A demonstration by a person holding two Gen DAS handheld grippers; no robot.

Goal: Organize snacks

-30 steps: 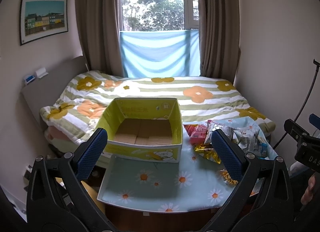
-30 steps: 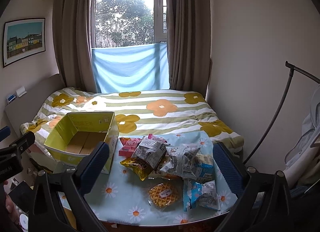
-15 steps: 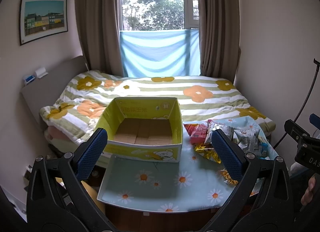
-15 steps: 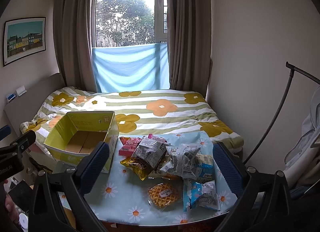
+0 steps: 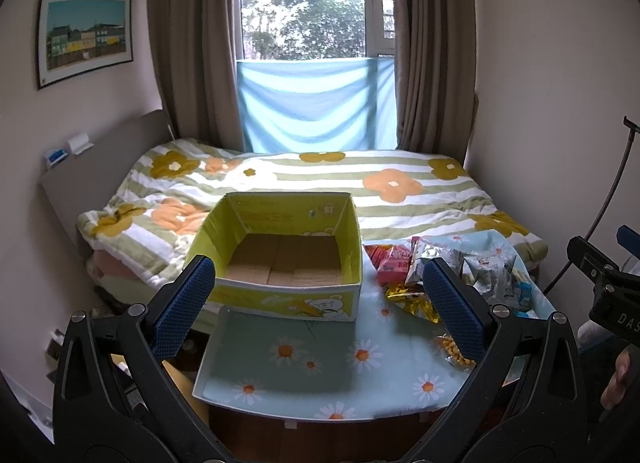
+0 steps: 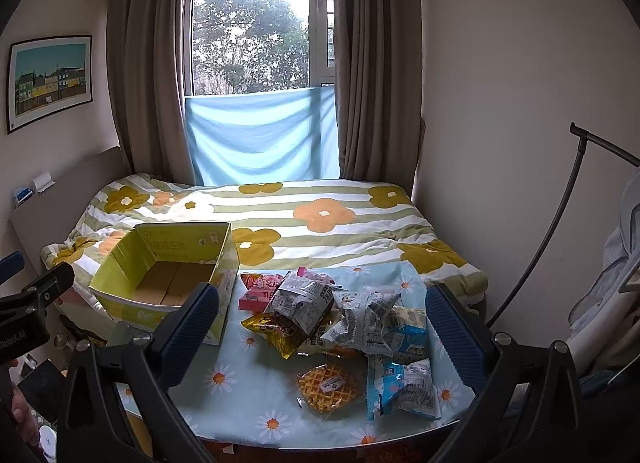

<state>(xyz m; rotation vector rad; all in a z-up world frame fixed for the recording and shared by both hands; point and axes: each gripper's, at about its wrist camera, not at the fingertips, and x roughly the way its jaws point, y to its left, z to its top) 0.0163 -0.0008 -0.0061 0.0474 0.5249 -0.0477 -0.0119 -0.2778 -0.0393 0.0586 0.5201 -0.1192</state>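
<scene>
An empty yellow cardboard box (image 5: 280, 259) (image 6: 168, 275) stands at the left of a small table covered with a daisy-print cloth (image 5: 304, 359) (image 6: 244, 387). To its right lies a heap of snack packets (image 6: 340, 315) (image 5: 432, 271): a pink pack (image 6: 258, 291), grey printed bags, a gold bag (image 6: 276, 329), blue packs (image 6: 404, 385) and a wrapped waffle (image 6: 328, 387). My left gripper (image 5: 316, 303) hangs open in front of the box, holding nothing. Just as wide open, my right gripper (image 6: 320, 339) hovers before the snack heap, well short of it.
A bed with a striped flower quilt (image 5: 320, 187) runs behind the table up to the curtained window (image 5: 312, 7). A headboard (image 5: 100, 167) lines the left wall. A dark curved stand (image 6: 560, 231) rises at the right. The other gripper and a hand show at each view's edge.
</scene>
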